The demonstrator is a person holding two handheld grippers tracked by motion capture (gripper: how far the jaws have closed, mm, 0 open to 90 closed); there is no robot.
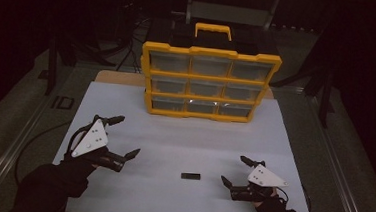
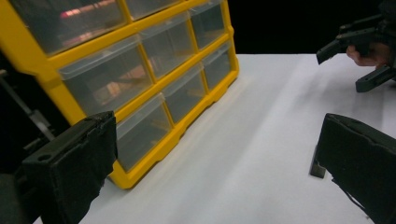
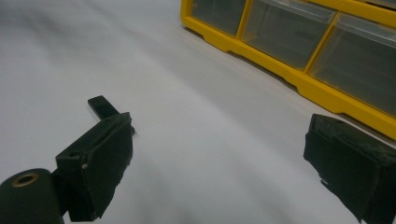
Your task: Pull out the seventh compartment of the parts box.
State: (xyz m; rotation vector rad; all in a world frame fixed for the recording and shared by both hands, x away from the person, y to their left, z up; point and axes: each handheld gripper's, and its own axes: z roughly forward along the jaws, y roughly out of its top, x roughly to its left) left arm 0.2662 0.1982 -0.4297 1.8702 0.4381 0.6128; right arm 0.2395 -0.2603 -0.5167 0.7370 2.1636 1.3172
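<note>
While both tongs, left tongs (image 1: 123, 137) and right tongs (image 1: 235, 170), sat wide open and empty, the black block (image 1: 190, 176) lay between them, probably up for grabs.

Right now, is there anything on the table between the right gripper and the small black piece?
Nothing visible: only bare white table lies between the open right gripper and the small black piece, which is beside it.

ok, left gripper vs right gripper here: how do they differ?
The left gripper lies farther from the small black block, while the right gripper sits closer beside it. The left gripper's jaws stand spread wider than the right gripper's in the high view. The left gripper lies nearer the yellow drawer organizer, the right nearer the table's front edge. Both are open, empty, hand-held, and carry a grey three-cornered plate.
</note>
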